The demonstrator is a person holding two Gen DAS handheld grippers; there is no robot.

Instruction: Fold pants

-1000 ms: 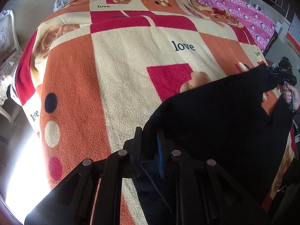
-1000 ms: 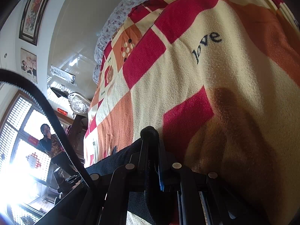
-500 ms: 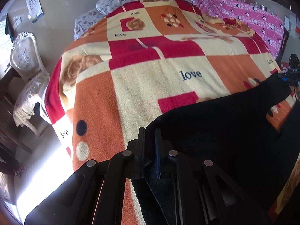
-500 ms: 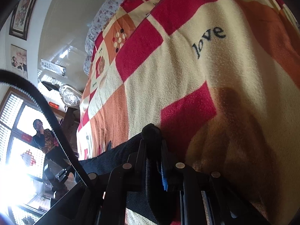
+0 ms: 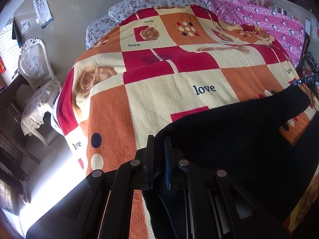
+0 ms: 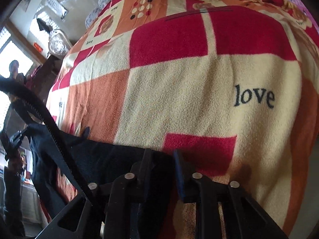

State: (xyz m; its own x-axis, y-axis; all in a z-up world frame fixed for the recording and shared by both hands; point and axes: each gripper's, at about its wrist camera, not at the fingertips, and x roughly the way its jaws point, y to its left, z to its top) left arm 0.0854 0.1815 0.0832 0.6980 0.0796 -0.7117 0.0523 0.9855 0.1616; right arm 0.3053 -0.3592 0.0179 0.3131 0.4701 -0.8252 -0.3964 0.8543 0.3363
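Note:
Black pants (image 5: 235, 135) are held stretched over the near edge of a bed with an orange, red and cream "love" blanket (image 5: 159, 91). My left gripper (image 5: 159, 139) is shut on one corner of the pants. In the right wrist view the pants (image 6: 111, 159) hang to the left. My right gripper (image 6: 162, 155) has its jaws parted a little, with the pants' corner lying between them. The right gripper also shows at the far right of the left wrist view (image 5: 305, 79).
A white ornate chair (image 5: 37, 73) stands left of the bed. Floral pillows (image 5: 151, 2) and a pink quilt (image 5: 265, 18) lie at the head and far side. A person (image 6: 14, 69) stands by the window at left.
Both grippers have lifted and pulled back, so more of the bed shows. The right gripper's jaws, shut tight on the pants before, have parted a little.

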